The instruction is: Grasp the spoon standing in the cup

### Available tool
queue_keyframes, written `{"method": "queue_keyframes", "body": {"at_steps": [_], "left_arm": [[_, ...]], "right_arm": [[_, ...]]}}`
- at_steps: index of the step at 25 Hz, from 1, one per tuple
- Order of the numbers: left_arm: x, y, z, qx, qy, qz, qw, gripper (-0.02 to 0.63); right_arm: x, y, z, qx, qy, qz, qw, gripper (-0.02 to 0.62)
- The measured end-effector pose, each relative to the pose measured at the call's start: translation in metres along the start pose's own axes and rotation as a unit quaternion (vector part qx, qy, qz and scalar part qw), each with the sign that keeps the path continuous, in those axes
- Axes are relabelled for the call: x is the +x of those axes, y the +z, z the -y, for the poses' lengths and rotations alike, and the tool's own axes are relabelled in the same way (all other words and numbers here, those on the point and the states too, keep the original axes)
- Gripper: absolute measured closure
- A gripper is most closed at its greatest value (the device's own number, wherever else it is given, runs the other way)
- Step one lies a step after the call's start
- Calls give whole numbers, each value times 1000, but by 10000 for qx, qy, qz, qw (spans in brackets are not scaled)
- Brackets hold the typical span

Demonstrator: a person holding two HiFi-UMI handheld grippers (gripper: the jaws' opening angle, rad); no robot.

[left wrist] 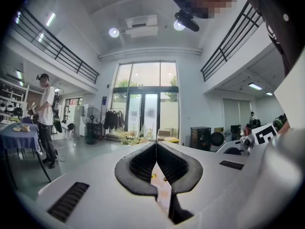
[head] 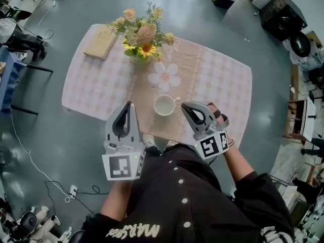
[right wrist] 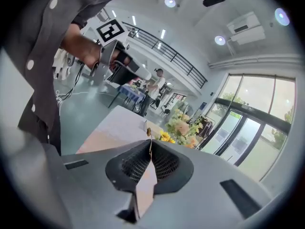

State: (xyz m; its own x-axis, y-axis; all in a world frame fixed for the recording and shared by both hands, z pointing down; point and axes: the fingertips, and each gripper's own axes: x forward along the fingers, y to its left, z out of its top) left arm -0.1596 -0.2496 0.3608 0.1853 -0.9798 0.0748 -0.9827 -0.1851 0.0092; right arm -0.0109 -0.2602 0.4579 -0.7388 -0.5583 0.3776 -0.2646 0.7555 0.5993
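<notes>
A white cup point(head: 164, 105) stands near the front edge of the table point(head: 96, 90), between my two grippers. My right gripper point(head: 185, 107) is just right of the cup, lifted above the table. In the right gripper view its jaws point(right wrist: 150, 146) are pressed together on a thin spoon point(right wrist: 148, 133). Only the spoon's brownish end sticks out past the tips. I cannot make out the spoon in the head view. My left gripper point(head: 129, 105) hovers left of the cup, and its jaws point(left wrist: 156, 147) are shut with nothing between them.
A vase of yellow and peach flowers point(head: 143, 34) stands at the table's far side, with a flower-shaped mat point(head: 164, 76) in front of it. A flat tan book point(head: 100, 42) lies at the far left corner. Cables run over the floor on the left.
</notes>
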Motion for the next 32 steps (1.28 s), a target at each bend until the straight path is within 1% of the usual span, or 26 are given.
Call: {"method": "queue_keyframes", "body": {"at_steps": [4,8,9,10,12,13,16,20,22,24,27,32], "left_arm": [[4,16,-2,40,-19,188,9998,588],[9,29,2,200,-106,394,9990,588],[10,33,2,205,-107,438,9988,588],[10,36,2,178,-99,469,9987,588],[11,43,2,103,-89,499,9987,588],[12,46,3,126,-95,504,9986,588],[11,50,9,309,-147,564,9978,588],[11,58,17,212,-171,658,9975,588],[10,61,18,297,-185,659,9972,588],[8,64,19,315,-179,685,9970,588],[6,66,19,202,-142,767,9968,588],[3,73,15,335,-136,865,9956,588]], "right_arm": [[-9,21,23,563,-209,184,9980,591],[-19,34,49,978,-497,406,9931,591],[-22,40,57,1140,-618,559,9900,591],[-26,49,68,1415,-818,847,9829,591],[-34,68,89,2004,-1260,1467,9605,591],[-37,73,96,2130,-1389,1590,9540,591],[-49,79,107,2196,-1632,1679,9471,591],[-62,87,119,2313,-1867,1797,9377,591],[-69,91,126,2419,-1989,1851,9315,591],[-75,92,131,2498,-2083,1805,9283,591],[-84,96,137,2626,-2238,1866,9199,591],[-98,96,145,2769,-2495,1950,9072,591]]}}
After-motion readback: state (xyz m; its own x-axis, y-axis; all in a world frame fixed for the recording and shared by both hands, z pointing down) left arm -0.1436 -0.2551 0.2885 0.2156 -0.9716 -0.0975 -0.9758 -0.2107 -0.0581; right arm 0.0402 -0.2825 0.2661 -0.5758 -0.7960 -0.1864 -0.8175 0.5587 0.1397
